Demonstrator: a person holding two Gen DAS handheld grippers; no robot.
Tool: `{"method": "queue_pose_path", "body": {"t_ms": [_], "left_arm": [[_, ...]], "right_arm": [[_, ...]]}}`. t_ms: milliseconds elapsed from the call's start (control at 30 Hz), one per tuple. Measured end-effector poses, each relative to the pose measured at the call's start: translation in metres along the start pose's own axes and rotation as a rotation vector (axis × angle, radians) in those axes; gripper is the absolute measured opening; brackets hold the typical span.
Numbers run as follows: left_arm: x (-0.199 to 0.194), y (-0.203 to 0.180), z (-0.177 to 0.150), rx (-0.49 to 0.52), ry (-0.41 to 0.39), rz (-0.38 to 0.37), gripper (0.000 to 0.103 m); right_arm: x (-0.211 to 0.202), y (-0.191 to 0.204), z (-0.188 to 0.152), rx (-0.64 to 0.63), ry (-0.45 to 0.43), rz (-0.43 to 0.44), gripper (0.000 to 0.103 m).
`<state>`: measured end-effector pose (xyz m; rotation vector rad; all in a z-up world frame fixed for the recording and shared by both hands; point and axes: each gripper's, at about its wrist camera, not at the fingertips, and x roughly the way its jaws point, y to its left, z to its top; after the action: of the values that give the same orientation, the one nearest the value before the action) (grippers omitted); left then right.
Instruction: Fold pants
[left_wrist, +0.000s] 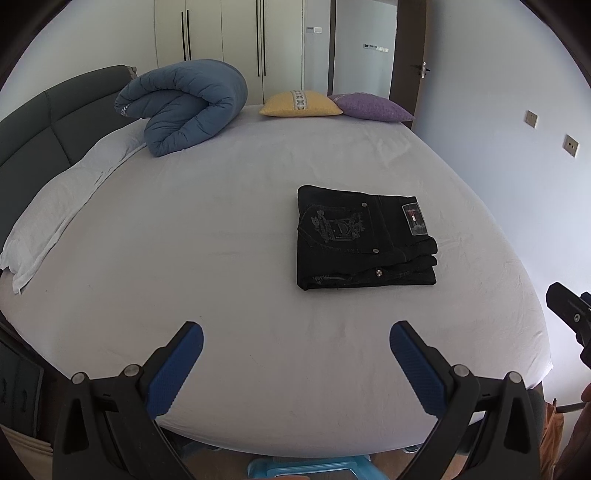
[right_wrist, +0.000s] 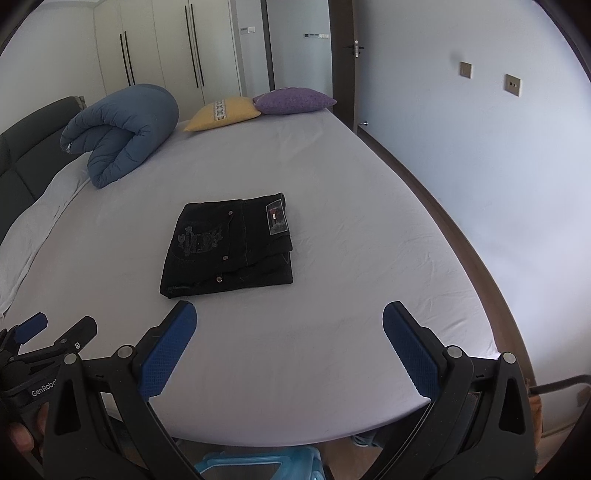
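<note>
- The pants (left_wrist: 364, 238) — black denim with metal rivets, a stitched crest and a waistband patch — lie folded into a squarish stack right of centre on the bed (left_wrist: 207, 229), over its smooth pale sheet.
- Left tool (left_wrist: 295, 350) and right tool (right_wrist: 290, 334) hover over the near edge — blue ribbed pads spread wide, both released and grasping nothing.
</note>
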<state>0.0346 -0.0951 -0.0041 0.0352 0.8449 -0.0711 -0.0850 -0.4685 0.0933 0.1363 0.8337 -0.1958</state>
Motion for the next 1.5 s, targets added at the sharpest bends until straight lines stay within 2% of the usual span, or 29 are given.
{"method": "queue_pose_path", "body": {"t_ms": [433,1500], "left_arm": [[0.003,-0.009,-0.002,0.016,0.009,0.004,0.103],[0.007,-0.005,-0.005,-0.004,0.025,0.005,0.103]], "right_arm": [[0.008,0.009,-0.001,-0.003,0.010,0.008,0.103],[0.018,0.031,-0.006,-0.030,0.030,0.021,0.103]]}}
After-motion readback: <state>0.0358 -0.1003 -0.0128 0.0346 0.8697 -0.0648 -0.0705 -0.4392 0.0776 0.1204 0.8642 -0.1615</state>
